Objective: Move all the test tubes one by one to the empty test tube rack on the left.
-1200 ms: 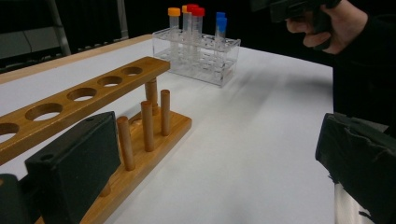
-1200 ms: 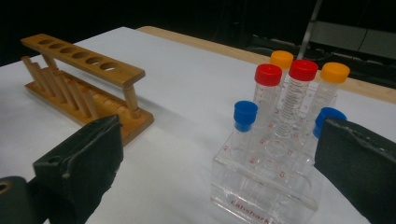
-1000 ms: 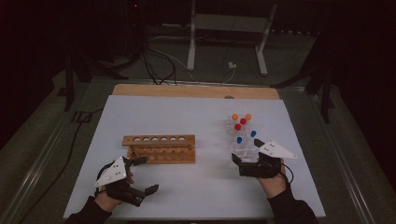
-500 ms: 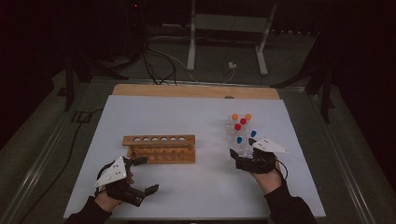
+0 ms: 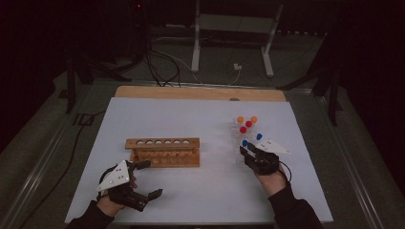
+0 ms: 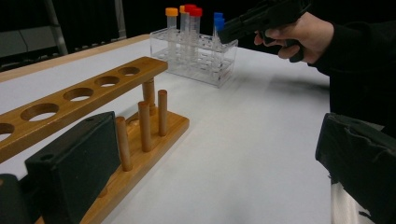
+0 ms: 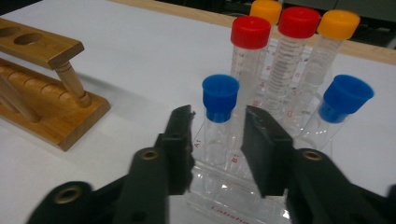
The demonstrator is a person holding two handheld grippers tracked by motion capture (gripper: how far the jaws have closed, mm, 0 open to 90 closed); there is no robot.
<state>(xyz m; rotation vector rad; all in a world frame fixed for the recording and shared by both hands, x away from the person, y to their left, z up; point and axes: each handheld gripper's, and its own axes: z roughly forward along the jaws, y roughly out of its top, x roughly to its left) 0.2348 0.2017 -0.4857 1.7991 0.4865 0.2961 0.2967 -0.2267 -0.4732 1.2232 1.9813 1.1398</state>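
Against the earlier high view, the right tongs [image 5: 245,151] have drawn in: the jaws stood wide then and have just been closing, with the nearest blue-capped tube [image 7: 219,122] between them. In the right gripper view thin gaps still show on each side of the tube, so they are narrowed around it, not yet pressing. The left tongs [image 5: 152,179] sit where they were, jaws wide apart, beside the near end of the wooden rack [image 5: 163,151]. The tabletop [image 5: 200,119] is a flat, matte white sheet edged at the far side by a pale wooden strip. The wooden rack is warm-toned and smooth, a top bar bored with round holes above a base with upright turned pegs. The clear plastic rack [image 6: 194,51], boxy and glossy, stands at the person's right side of the tabletop and holds slim transparent tubes with printed scales. Their ribbed caps are red [image 7: 251,31], orange [image 7: 337,24] and blue [image 7: 347,94].
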